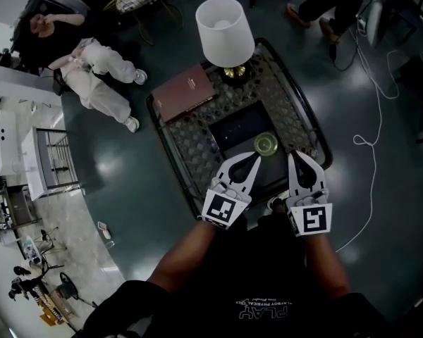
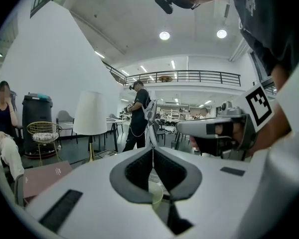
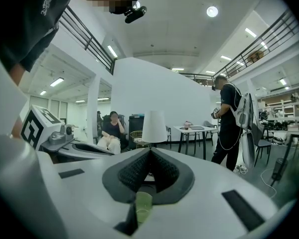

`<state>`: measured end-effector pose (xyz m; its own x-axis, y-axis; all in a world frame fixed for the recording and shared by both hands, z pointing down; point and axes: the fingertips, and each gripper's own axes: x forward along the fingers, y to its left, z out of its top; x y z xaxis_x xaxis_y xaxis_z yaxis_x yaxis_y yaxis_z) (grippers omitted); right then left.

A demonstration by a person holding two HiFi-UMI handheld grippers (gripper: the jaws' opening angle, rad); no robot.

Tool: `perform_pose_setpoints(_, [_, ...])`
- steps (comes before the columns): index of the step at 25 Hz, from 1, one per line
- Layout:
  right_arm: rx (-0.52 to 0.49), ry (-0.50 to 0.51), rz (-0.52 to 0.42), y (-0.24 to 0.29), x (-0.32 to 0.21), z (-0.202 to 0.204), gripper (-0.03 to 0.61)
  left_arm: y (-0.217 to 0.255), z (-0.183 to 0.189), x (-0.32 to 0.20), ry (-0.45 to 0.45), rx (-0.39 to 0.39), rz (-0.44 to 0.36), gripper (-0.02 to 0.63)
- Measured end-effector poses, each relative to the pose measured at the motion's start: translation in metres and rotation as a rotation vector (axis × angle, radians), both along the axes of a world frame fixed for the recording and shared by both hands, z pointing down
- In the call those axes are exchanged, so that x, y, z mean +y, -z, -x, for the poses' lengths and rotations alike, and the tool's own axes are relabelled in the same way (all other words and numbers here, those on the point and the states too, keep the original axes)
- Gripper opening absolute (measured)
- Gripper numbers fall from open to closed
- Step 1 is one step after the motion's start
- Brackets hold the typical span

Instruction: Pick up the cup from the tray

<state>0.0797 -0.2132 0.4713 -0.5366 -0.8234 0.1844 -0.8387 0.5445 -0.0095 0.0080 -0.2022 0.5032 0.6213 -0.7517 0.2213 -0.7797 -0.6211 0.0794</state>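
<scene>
A small green cup point(image 1: 266, 144) stands on a dark tray point(image 1: 234, 129) in the middle of a glass-topped table point(image 1: 190, 146). My left gripper point(image 1: 256, 159) is shut and empty, its tips just short of the cup on its near left. My right gripper point(image 1: 294, 155) is also shut with nothing in it, near the cup's right side. In the left gripper view the jaws point(image 2: 152, 149) meet at the tips and the cup point(image 2: 156, 193) shows below them. The right gripper view shows closed jaws point(image 3: 149, 151) with the cup point(image 3: 143, 206) beneath.
A white-shaded lamp point(image 1: 224, 32) stands at the table's far end, with a brown book point(image 1: 185, 92) to its left. A person point(image 1: 92, 72) sits beyond the table at left. A white cable point(image 1: 370, 141) lies on the floor at right. Another person point(image 3: 229, 121) stands farther off.
</scene>
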Motion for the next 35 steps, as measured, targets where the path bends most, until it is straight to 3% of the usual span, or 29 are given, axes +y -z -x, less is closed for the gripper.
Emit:
perform_pose_setpoints(11, [-0.02,-0.027,0.048,-0.024,0.01,-0.007,-0.002,-0.04,-0.006,0.009,-0.033,-0.074,0.052,0.022])
perform_pose_setpoints(21, [-0.02,-0.05,0.081,-0.039,0.012,-0.021,-0.002,-0.101,-0.011,0.005,0.009,-0.148,0.128,0.327])
perform_pose_setpoints(27, [-0.038,-0.064,0.093,-0.049,0.005,-0.022,-0.002,-0.142,-0.016,-0.005,0.012,-0.196,0.173,0.38])
perform_pose_setpoints(35, [-0.004,-0.059,0.158,-0.086,0.005,-0.024,-0.002,-0.177,-0.021,-0.02,0.003,-0.234,0.206,0.391])
